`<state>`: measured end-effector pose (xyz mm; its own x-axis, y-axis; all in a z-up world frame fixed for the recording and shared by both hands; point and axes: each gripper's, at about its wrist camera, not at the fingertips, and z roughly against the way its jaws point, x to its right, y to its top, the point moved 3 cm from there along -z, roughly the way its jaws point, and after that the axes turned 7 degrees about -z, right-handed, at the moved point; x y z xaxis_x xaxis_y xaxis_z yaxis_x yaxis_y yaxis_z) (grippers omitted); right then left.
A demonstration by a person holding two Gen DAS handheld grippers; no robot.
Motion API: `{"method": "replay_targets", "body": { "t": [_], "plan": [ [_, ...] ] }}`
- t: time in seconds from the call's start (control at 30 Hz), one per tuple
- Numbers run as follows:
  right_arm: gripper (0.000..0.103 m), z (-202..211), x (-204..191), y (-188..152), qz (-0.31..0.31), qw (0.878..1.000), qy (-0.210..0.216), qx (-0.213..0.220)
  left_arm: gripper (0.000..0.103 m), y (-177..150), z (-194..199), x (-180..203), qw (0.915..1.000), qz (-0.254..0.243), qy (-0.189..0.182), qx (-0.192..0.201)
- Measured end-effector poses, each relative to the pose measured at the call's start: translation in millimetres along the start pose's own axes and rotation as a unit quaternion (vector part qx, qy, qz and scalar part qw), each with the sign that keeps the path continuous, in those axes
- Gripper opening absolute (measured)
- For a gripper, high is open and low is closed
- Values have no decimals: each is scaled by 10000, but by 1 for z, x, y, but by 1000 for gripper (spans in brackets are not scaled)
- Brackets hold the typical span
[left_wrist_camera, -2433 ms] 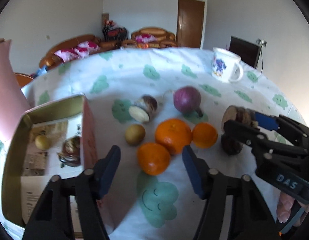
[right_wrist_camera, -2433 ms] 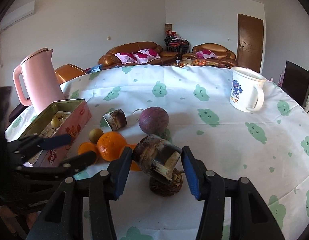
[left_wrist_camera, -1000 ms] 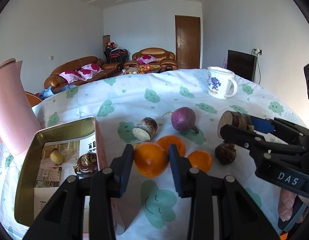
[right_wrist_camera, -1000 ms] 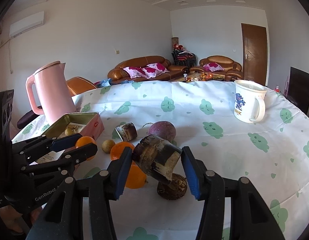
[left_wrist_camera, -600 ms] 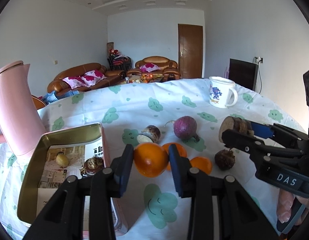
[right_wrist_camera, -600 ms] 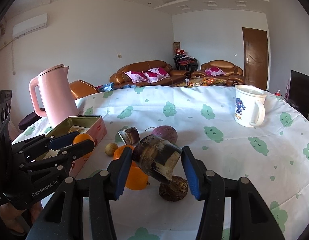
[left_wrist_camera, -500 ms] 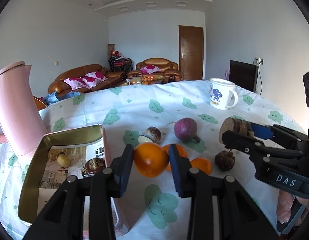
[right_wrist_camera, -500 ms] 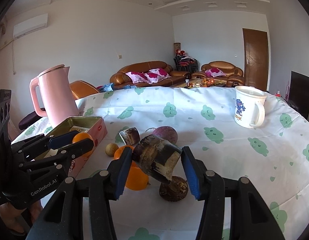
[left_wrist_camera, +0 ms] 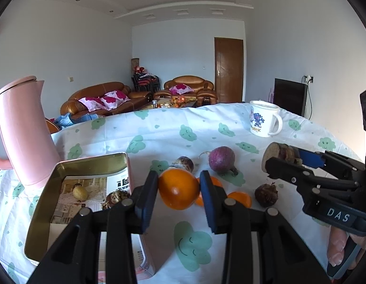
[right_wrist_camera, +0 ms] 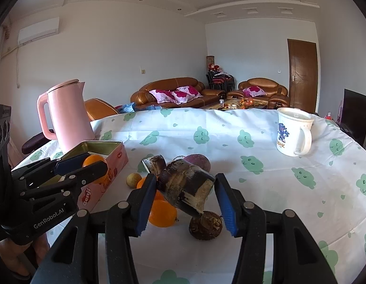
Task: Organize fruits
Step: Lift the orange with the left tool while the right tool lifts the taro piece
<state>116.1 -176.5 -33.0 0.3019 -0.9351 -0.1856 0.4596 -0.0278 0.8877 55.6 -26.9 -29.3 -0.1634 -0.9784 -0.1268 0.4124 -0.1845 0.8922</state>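
An orange [left_wrist_camera: 179,188] is clamped in the left gripper [left_wrist_camera: 179,190], lifted beside the open tin [left_wrist_camera: 50,189], presumably for placing inside; a cut root piece [right_wrist_camera: 187,185] is gripped by the right gripper's [right_wrist_camera: 186,195] jaws above the tabletop [right_wrist_camera: 265,189], likely awaiting its turn.

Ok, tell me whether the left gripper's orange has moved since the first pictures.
Yes. The orange has risen off the tablecloth and moved left toward the tin.
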Motion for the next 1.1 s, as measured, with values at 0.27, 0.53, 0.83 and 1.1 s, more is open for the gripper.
{"method": "replay_targets", "body": {
  "t": [0.27,0.53,0.83,1.1],
  "plan": [
    [52,2,-2,0,35,10000,1,78,37,0,4,-1,10000,12,22,74],
    [52,5,-3,0,62,9999,18,141,37,2,8,-1,9999,24,40,146],
    [52,8,-5,0,100,9997,23,236,37,3,11,-2,9997,24,69,243],
    [52,11,-5,0,133,9994,21,320,37,3,15,-2,9993,52,91,356]
  ]
}}
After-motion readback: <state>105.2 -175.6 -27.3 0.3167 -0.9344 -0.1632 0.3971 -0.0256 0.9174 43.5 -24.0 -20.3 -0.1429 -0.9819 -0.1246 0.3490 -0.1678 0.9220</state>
